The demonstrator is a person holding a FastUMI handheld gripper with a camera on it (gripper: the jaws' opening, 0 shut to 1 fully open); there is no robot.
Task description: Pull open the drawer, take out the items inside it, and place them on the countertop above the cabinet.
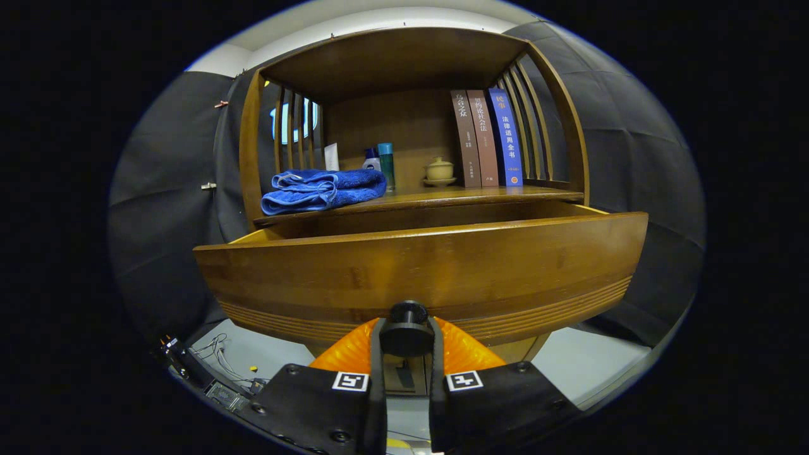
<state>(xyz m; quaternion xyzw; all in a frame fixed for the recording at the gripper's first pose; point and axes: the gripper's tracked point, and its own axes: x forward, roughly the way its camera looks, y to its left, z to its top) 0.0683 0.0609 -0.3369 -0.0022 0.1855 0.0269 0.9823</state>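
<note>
The tool (407, 328) is clamped tight on the drawer knob (407, 314), a dark round knob caught between the 2 fingers with no gap left on either side. The knob sits low at the middle of the drawer front (420, 268), a wide curved wooden panel with grooved lines along its lower edge. The drawer (442, 218) stands pulled out from the cabinet, its pale side walls showing at both ends, but the front panel hides whatever lies inside, so I cannot tell what it holds. Just above the drawer runs the counter (442, 197), the wooden top of the cabinet, roofed by a slatted shelf frame. On it at the left lies a folded blue towel (322, 189), close to the front edge. Behind the towel stand a white tube (332, 157) and 2 bottles (381, 165), set near the back wall. Toward the middle sits a small lidded cup on a saucer (439, 172), and right of it 3 books (486, 138) stand upright against the slats.
</note>
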